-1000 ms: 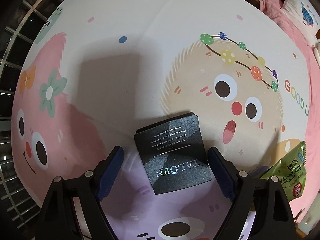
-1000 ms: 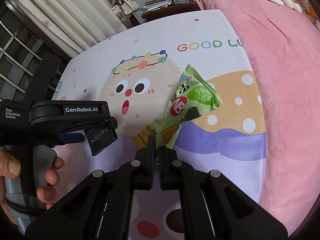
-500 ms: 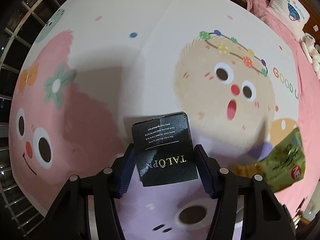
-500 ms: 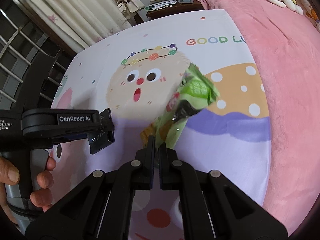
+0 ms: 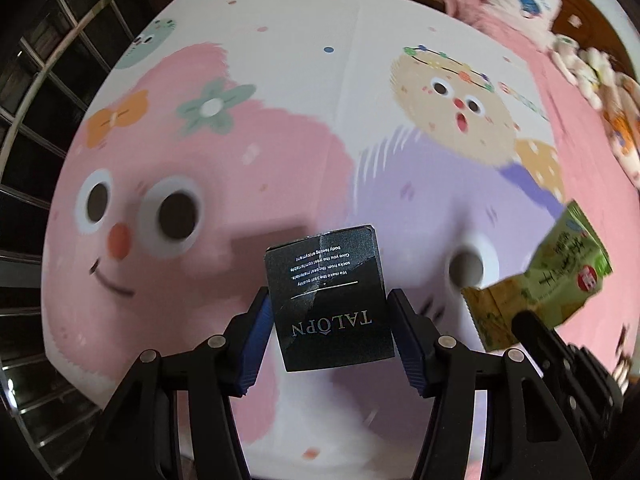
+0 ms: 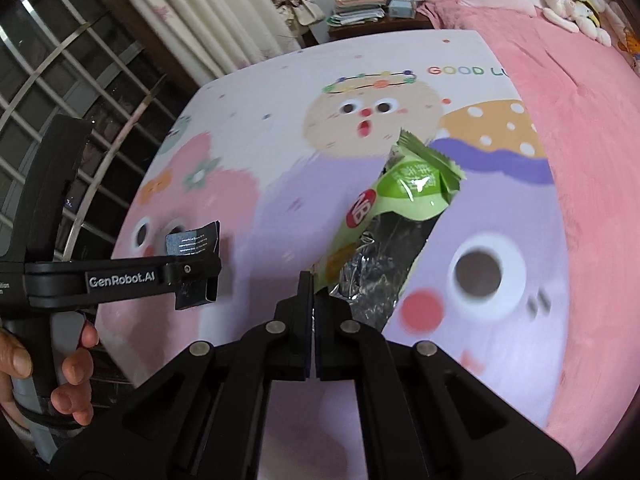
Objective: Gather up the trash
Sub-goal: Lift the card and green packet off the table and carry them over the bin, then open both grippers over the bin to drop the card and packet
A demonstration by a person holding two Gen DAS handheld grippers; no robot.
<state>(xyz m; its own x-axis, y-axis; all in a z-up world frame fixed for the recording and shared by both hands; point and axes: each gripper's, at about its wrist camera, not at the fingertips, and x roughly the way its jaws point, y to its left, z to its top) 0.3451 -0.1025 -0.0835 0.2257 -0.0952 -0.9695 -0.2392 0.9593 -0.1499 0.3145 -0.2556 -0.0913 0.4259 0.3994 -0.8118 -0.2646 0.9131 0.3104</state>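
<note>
black card box [image 5: 332,300] printed "talopn" is now clamped between the left gripper [image 5: 330,322] pads and lifted clear of the sheet [image 5: 280,152]; a second ago it lay there with the jaws wide around it. green wrapper [image 6: 394,216], marked "nb", hangs pinched in the closed right gripper [image 6: 313,296], right of the box and also off the sheet. both pieces seem ready for a bin, none in view. sheet reads "good lu".

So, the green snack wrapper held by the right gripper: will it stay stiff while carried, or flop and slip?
The green snack wrapper is probably floppy: thin crinkled foil, torn open, pinched only at its lower edge by the right gripper. It looks empty, so likely very light. The glossy film may slip, so a firm pinch seems wise.
</note>
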